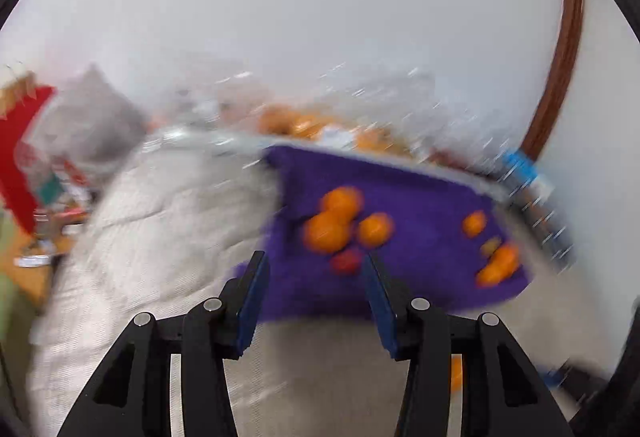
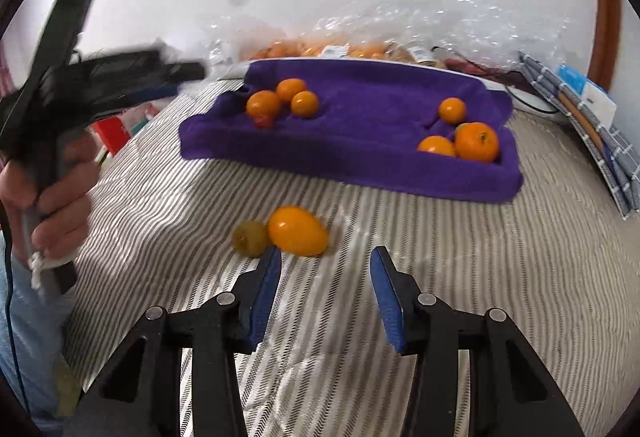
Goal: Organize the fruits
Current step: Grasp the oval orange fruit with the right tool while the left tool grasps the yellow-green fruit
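Observation:
A purple towel (image 2: 360,141) lies on the striped bed. Three oranges (image 2: 263,104) and a small red fruit (image 2: 263,121) sit at its left, more oranges (image 2: 477,141) at its right. A yellow-orange oval fruit (image 2: 298,231) and a green-brown fruit (image 2: 250,239) lie on the bedspread in front of the towel. My right gripper (image 2: 325,257) is open and empty just before them. My left gripper (image 1: 314,261) is open and empty, blurred, facing the towel (image 1: 420,197) and its left oranges (image 1: 326,233). It also shows in the right wrist view (image 2: 172,79), held up at left.
Clear plastic bags with more oranges (image 2: 320,49) lie behind the towel by the wall. A blue checked cloth and a box (image 2: 580,109) lie at right. Red items and clutter (image 1: 24,165) are off the bed's left side.

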The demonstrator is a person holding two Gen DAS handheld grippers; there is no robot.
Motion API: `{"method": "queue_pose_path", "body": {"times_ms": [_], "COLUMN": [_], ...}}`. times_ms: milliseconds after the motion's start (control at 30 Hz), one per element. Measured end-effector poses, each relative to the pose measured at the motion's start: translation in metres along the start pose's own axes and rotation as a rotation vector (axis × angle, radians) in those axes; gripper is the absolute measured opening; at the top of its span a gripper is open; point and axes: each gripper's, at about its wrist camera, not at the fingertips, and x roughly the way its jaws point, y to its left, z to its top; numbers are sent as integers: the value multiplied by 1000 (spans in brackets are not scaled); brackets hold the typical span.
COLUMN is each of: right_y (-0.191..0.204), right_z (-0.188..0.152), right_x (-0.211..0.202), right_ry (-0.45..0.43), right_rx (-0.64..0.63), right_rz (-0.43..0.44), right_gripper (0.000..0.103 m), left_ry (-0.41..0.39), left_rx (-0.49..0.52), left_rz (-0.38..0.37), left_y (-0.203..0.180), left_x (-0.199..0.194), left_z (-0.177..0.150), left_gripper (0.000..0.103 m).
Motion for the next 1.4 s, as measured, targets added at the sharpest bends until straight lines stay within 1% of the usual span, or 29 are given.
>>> {"method": "queue_pose_path", "body": {"times_ms": [100, 233, 400, 500, 600, 633, 667, 700, 767, 967, 1100, 1200, 1267, 1400], "right_y": [11, 19, 18, 16, 17, 16, 16, 15, 15, -6, -26, -41, -53, -73], "right_z": [-3, -1, 4, 10, 15, 16, 17, 17, 16, 7, -5, -14, -19, -28], "right_x": [12, 29, 43, 47, 51, 54, 56, 58, 55, 37, 20, 6, -3, -26], "right_ry": [25, 49, 66, 59, 52, 57, 71, 81, 72, 50, 39, 31, 38, -4], "right_rx": [-45, -91, -94, -89, -93, -93, -89, -87, -87, -15, 49, 93, 125, 181], "right_rz": [-10, -34, -48, -51, -52, -48, -39, -26, -33, -51, -88, -112, -148, -186], "right_gripper": [47, 47, 47, 47, 47, 46, 43, 34, 33, 33, 33, 33, 33, 33], "left_ry": [46, 75, 102, 121, 122, 128, 133, 140, 148, 170, 190, 220, 226, 228], "left_rx": [-31, -59, -41, -39, -27, -21, -19, -19, -20, 8, 75, 104, 120, 161], "left_rz": [21, 36, 55, 42, 20, 24, 28, 27, 8, -39, -79, -114, -139, -138], "left_y": [26, 48, 53, 51, 49, 48, 47, 45, 41, 16, -18, -42, -57, -86], "left_x": [-13, -24, -30, -30, -30, -28, -26, -24, -22, -17, -12, -5, -2, 5], "left_z": [-20, -41, -60, -65, -67, -67, -67, -66, -66, -69, -75, -80, -82, -83], "left_gripper": [46, 46, 46, 46, 46, 46, 46, 46, 46, 46, 46, 46, 46, 46]}}
